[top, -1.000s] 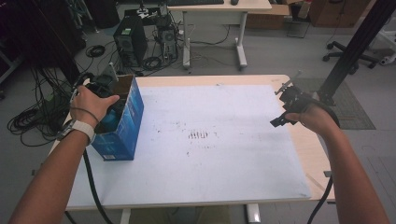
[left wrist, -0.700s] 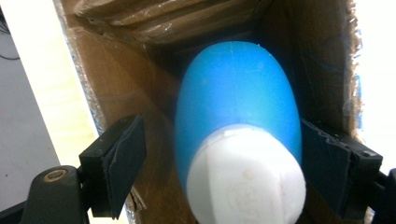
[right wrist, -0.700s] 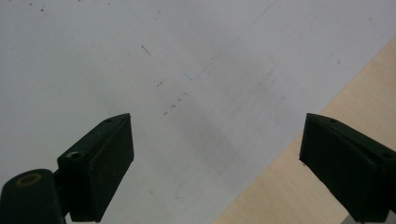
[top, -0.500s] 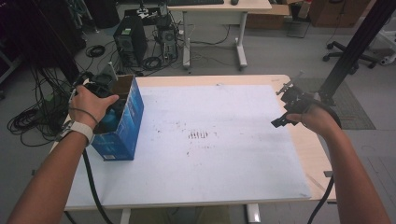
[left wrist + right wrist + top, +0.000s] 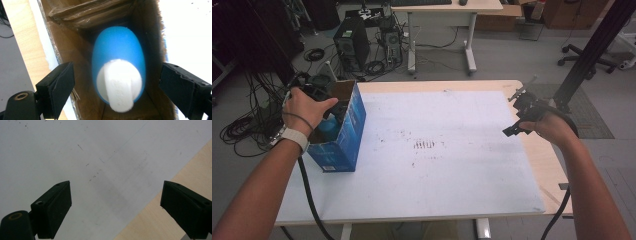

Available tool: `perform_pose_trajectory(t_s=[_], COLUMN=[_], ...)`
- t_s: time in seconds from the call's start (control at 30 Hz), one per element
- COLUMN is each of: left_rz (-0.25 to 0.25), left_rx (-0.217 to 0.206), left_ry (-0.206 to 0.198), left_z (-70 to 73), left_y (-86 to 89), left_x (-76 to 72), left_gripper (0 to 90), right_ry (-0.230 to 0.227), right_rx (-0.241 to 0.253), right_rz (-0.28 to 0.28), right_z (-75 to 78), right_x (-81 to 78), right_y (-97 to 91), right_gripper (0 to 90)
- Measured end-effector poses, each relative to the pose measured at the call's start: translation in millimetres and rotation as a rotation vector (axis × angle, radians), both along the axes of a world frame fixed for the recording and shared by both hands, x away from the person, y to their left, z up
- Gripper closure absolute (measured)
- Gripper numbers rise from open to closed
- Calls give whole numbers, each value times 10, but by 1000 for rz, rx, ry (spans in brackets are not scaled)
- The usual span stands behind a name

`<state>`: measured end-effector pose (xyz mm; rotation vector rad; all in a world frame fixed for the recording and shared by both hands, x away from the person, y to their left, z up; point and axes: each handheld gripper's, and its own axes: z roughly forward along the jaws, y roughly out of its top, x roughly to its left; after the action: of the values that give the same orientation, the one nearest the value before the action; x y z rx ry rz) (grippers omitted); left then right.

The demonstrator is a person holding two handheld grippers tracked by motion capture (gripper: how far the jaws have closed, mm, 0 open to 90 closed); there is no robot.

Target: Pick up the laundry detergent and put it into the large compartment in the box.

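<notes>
Two grippers out | left gripper (image 5: pixel 113 87) fingers spread, poised over blue bottle (image 5: pixel 117 62) inside blue box (image 5: pixel 343 135) at bench (image 5: pixel 437 190) left edge | right gripper (image 5: pixel 115 207) fingers spread, idle above bare bench | barely shifted lately, grasp pending

box (image 5: pixel 343 137): blue outside, brown inside | bottle (image 5: pixel 117 60): blue, white cap (image 5: pixel 118 85) | table sheet (image 5: pixel 437 165): white (dark specks) | table edge (image 5: pixel 546 165): light wood | gripper jaws: black
</notes>
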<state>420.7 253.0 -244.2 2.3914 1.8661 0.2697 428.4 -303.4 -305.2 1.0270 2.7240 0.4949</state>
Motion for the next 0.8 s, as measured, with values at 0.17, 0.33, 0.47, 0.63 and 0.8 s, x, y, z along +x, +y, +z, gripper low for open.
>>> perform_pose_trajectory(t_s=[0.17,0.33,0.47,0.63,0.8], left_rz=[-12,-21,-32,-69,-97], left_rx=[4,-2,-6,-17,-22], left_ry=[5,4,9,19,17], left_z=[68,155,227,324,422], left_y=[-18,-19,-28,-79,-131], left_x=[-24,-50,-68,-94,-127], left_gripper=[132,133,130,130,137], right_ry=[-3,-4,-5,-5,-4], right_rx=[1,2,1,1,-1], right_rz=[-3,-1,1,3,6], right_z=[25,38,48,59,63], right_x=[-14,-27,-36,-40,-43], right_y=[-6,-11,-9,5,12], right_gripper=[100,100,100,100,100])
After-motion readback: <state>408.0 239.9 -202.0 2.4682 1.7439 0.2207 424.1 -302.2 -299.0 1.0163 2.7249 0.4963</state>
